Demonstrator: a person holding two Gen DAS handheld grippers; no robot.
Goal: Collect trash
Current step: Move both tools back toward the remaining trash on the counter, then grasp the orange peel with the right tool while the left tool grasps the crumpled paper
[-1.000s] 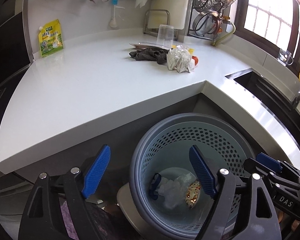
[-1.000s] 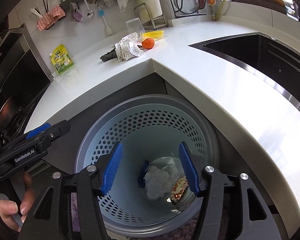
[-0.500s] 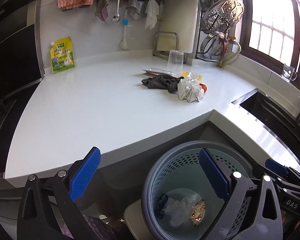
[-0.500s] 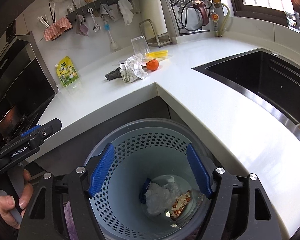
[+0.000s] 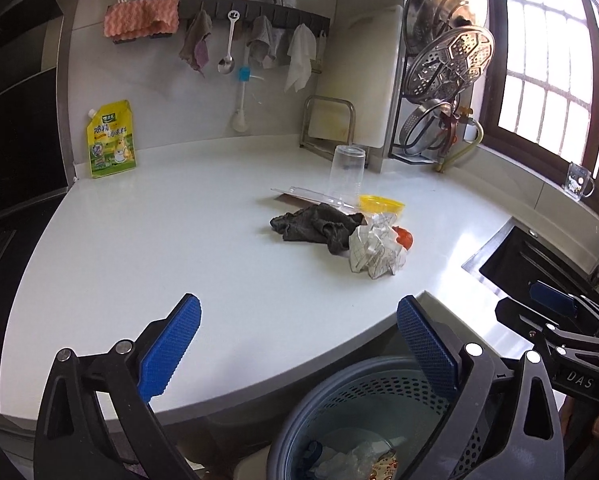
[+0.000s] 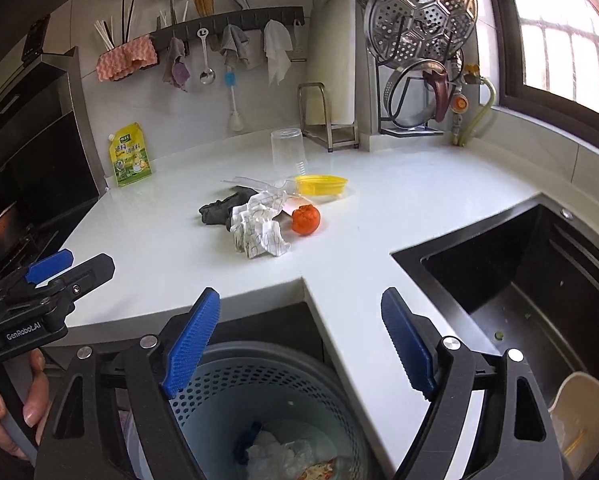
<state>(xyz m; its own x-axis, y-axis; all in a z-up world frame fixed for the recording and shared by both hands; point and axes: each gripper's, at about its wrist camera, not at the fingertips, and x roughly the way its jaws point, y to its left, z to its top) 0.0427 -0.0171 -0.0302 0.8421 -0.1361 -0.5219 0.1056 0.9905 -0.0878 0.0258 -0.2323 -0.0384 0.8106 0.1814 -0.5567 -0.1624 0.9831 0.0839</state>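
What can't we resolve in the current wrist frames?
- Bin contents: both views, cut by the bottom edge and gripper frames; white wad shows, the rest is unclear.
- Under the crumpled paper and dark cloth: hidden.
- Yellow pouch print: too small.
- Sink floor: dark, partly cut off.

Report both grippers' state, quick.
Left gripper: open, nothing between its fingers.
Right gripper: open, has just been opening further, nothing between its fingers.

White corner countertop (image 5: 179, 240), bright window (image 5: 539, 92), black sink (image 6: 519, 272).
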